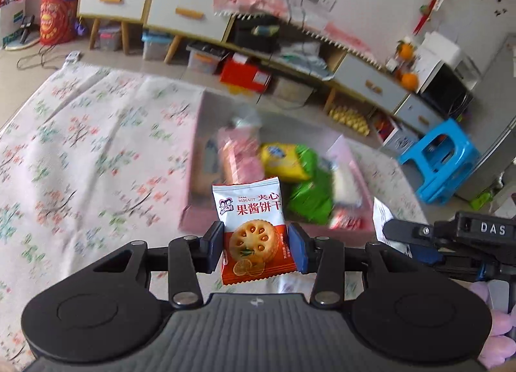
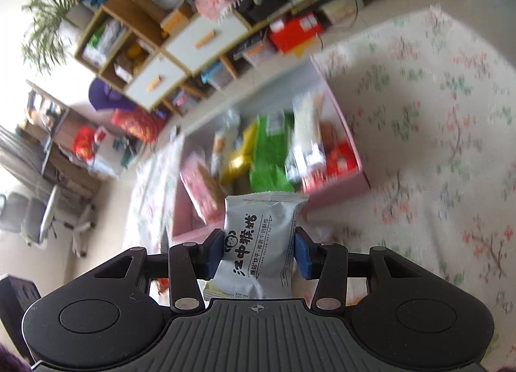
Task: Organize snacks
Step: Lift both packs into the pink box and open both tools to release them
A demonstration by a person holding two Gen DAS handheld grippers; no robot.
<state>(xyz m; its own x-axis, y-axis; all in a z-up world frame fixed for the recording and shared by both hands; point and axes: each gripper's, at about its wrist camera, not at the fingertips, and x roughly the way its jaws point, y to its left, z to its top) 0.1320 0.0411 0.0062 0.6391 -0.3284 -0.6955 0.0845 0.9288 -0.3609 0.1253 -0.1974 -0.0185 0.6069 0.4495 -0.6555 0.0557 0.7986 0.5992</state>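
Left gripper (image 1: 255, 244) pinches a jam biscuit packet (image 1: 251, 230) low by its sides, held above the cloth short of the pink box (image 1: 193, 159). Slick wrapper, so it may slide out. Right gripper (image 2: 259, 251) clamps a grey packet (image 2: 261, 243) before the same crowded box; dropped there, it could perch on the pile and tumble over the rim.

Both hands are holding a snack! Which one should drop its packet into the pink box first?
Probably left. The left gripper holds its red-and-white biscuit packet upright, with the pink cardboard box just ahead. The right gripper, clamping the silver-grey biscuit packet, looks rolled sideways, so needs straightening first.
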